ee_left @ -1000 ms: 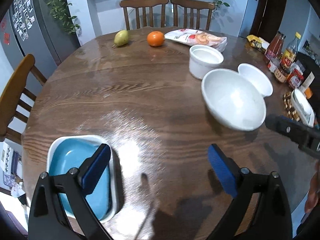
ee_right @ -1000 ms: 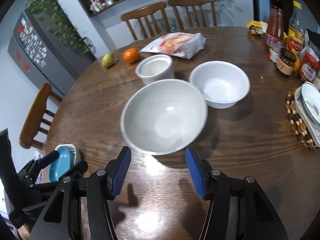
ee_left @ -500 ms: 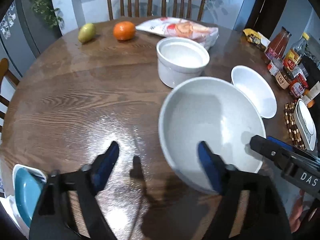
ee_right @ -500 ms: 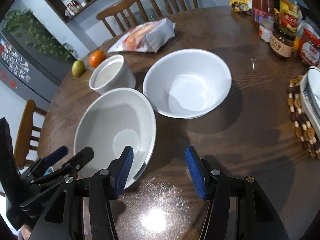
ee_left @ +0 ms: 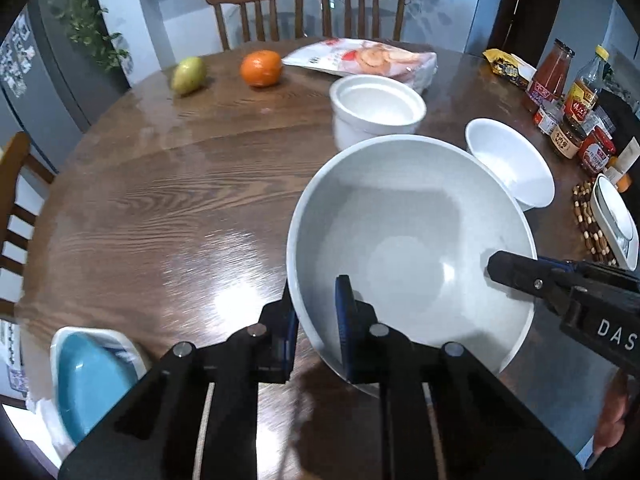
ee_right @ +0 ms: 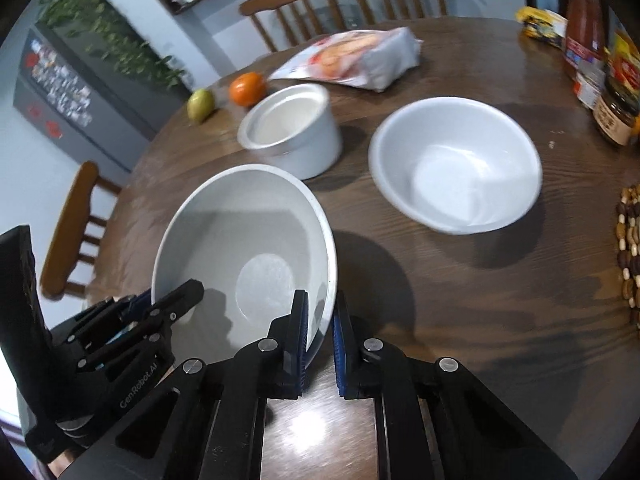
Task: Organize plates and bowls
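A large grey-white bowl (ee_left: 412, 240) is held tilted over the round wooden table (ee_left: 160, 184). My left gripper (ee_left: 316, 320) is shut on its near left rim. My right gripper (ee_right: 320, 328) is shut on its right rim; the bowl also shows in the right wrist view (ee_right: 244, 248). A smaller white bowl (ee_right: 456, 164) stands to the right and a straight-sided white pot (ee_right: 292, 128) behind. A blue dish in a white tray (ee_left: 92, 380) sits at the near left edge.
An orange (ee_left: 261, 68), a pear (ee_left: 188, 75) and a snack bag (ee_left: 360, 60) lie at the back. Bottles and jars (ee_left: 572, 112) crowd the right edge beside a beaded mat (ee_right: 628, 256). Chairs stand behind and to the left.
Both grippers have moved in from open and closed on opposite rims of the large bowl. The bowl now sits tilted between them.
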Motion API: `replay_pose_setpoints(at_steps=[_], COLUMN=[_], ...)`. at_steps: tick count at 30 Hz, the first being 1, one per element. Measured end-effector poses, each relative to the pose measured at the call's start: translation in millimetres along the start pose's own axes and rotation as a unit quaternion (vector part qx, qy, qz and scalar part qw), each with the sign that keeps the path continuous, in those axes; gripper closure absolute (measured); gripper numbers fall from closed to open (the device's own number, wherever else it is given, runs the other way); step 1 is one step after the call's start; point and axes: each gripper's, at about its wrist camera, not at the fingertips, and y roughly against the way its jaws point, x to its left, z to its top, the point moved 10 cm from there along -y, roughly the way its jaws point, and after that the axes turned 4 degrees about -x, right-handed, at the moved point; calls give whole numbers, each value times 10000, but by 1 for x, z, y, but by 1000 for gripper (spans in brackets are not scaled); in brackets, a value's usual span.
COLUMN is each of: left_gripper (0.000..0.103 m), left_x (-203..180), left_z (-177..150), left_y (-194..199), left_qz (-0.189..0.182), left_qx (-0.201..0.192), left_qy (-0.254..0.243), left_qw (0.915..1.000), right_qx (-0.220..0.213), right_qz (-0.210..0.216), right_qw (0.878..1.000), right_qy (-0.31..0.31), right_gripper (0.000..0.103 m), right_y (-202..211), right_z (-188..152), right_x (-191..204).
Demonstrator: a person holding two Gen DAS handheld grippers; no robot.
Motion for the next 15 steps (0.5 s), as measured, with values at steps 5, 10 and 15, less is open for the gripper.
replay_pose_setpoints(at_steps=[5,10,15], left_gripper=[88,83,16], left_x=[29,40,44], left_z=[-17,-32,-32], left_y=[15,8,18], left_qz=[177,189,408], left_qx=[55,273,54], left_qy=[115,250,216], left_qw=[9998,9991,9989], right_qx=[241,410,133], right_qz=[198,145,-180], right_qw=[9994,9990,9996], right_qy=[118,121,159], right_gripper=[90,90,68], right_y=[-5,-17,-5], right_z=[-17,-33,-28], right_x=[32,42,32])
